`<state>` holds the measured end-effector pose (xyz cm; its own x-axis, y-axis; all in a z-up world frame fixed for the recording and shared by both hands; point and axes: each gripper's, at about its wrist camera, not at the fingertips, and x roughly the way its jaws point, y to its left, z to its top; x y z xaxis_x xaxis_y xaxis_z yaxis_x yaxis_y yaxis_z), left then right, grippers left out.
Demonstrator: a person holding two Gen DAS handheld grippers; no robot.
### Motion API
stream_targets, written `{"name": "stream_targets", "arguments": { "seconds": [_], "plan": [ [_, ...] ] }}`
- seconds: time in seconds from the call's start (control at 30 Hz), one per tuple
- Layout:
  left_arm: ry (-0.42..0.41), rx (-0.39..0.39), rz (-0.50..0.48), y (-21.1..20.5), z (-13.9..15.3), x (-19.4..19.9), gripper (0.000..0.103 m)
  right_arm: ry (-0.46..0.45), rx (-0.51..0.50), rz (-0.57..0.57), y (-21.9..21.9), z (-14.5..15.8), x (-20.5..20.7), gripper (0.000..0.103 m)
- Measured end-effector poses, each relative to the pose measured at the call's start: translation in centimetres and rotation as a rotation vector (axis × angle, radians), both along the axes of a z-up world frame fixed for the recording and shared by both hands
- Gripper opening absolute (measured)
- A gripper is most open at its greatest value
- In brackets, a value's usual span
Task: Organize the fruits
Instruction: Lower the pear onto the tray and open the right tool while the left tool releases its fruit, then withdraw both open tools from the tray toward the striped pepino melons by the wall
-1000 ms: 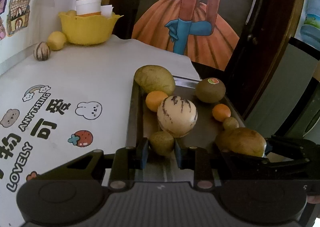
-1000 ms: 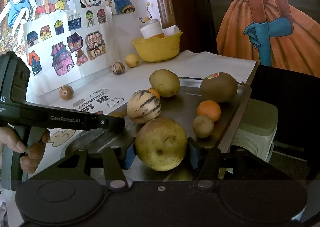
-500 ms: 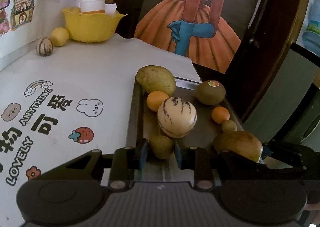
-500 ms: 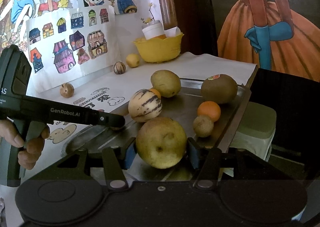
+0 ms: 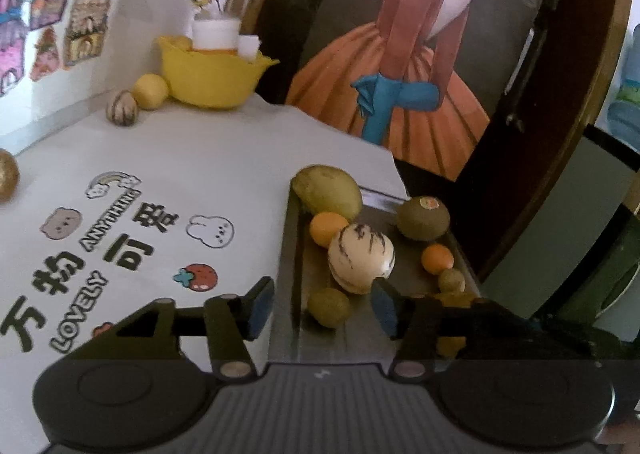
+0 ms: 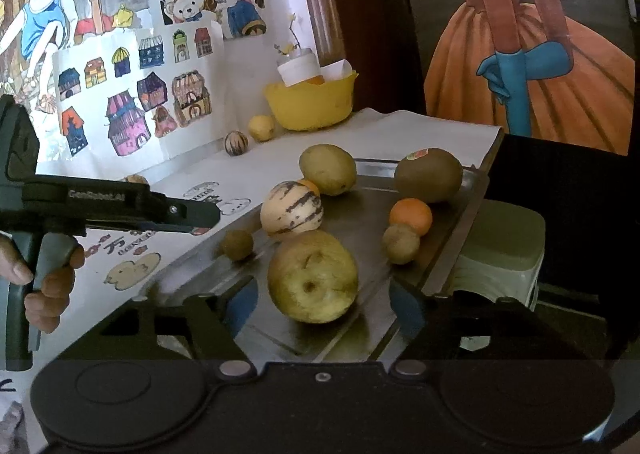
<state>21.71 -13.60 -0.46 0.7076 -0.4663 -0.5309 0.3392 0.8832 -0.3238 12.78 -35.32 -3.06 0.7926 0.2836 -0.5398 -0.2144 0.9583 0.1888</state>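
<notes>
Fingers (image 5: 262, 308) of the left gripper (image 5: 324, 312) stand spread apart around a small olive-green round fruit (image 5: 329, 307) lying free near the front of a grey metal tray (image 5: 289, 254) on the white printed tabletop (image 5: 224, 174), while the right gripper (image 6: 322, 300) is likewise parted on either side of a large yellow-green pear (image 6: 313, 276) resting on the tray floor, its russet-specked skin blurred. From the left view the pear is almost wholly hidden behind the gripper's right finger; a cream purple-striped melon (image 5: 361, 257) sits just behind the small fruit.
</notes>
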Motion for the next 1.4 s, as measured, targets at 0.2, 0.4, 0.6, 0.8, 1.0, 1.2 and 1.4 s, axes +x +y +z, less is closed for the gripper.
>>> {"name": "stream_targets", "arguments": {
  "seconds": [0.2, 0.4, 0.6, 0.8, 1.0, 1.2, 1.4],
  "plan": [
    [-0.041, 0.004, 0.068, 1.3, 0.9, -1.9, 0.101, -0.005, -0.005, -0.005, 0.7, 0.7, -1.8, 0.098],
    [-0.010, 0.007, 0.138, 3.1, 0.7, -3.3, 0.103, 0.007, -0.007, -0.014, 1.2, 1.7, -3.5, 0.102],
    [0.006, 0.033, 0.164, 4.7, 0.3, -5.1, 0.103, 0.060, -0.035, -0.038, 2.5, 2.1, -4.8, 0.102],
    [0.015, 0.108, 0.158, 5.6, -0.1, -7.1, 0.103, 0.172, -0.107, -0.054, 4.8, 1.7, -5.8, 0.102],
    [0.047, 0.155, 0.182, 7.1, -0.4, -8.2, 0.103, 0.180, -0.109, 0.004, 6.9, 2.6, -6.9, 0.102],
    [0.062, 0.200, 0.212, 8.8, -0.4, -8.6, 0.103, 0.165, -0.129, 0.090, 9.9, 3.8, -6.5, 0.102],
    [0.101, 0.226, 0.276, 11.4, -0.7, -8.4, 0.103, 0.169, -0.121, 0.169, 12.7, 4.2, -5.3, 0.102]
  ]
}}
